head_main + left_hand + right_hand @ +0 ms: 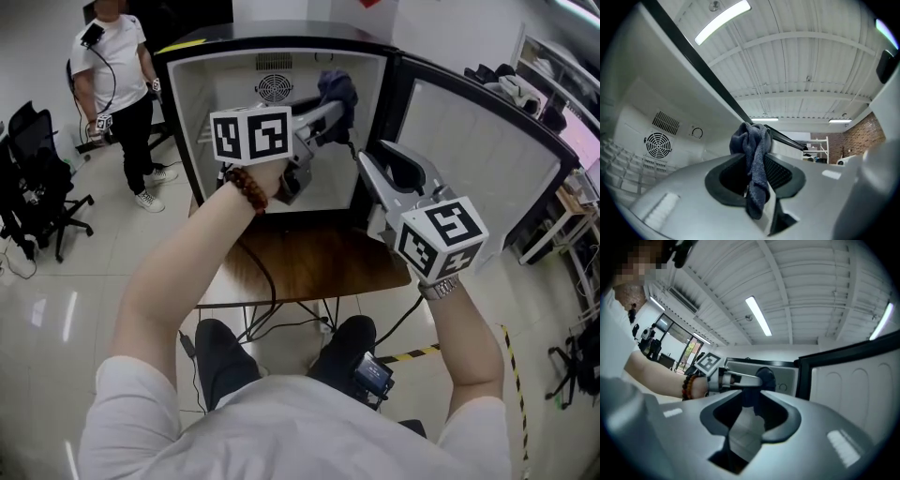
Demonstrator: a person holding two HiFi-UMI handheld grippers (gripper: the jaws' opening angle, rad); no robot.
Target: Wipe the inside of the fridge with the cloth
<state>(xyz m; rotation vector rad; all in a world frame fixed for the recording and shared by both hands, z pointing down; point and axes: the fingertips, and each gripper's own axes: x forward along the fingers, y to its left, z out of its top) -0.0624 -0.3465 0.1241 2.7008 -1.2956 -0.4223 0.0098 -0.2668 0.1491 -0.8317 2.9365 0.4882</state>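
The left gripper (339,114) reaches into the open fridge (217,89), which stands on a wooden worktop (309,258). Its fingers are clamped on the cloth (336,89), a blue-grey rag. In the left gripper view the cloth (752,154) bunches up above the fingertips, and a strip of it hangs down between the two fingers toward the camera. From the head view the bunch sits high at the back right of the interior, right of the round fan vent (274,88) in the back wall. Whether it touches the wall I cannot tell.

The right gripper (386,155) is outside the fridge, just in front of its right edge and beside the open door (469,141). In its own view the fingers stand close together with nothing between them. Beyond their tips that view shows the left gripper (740,379), the dark cloth (765,376) at its end and the white inner face of the door (853,385).

A bead bracelet (246,187) circles the left wrist and a watch (439,288) the right. Another person (117,75) stands at the far left, near an office chair (37,178).
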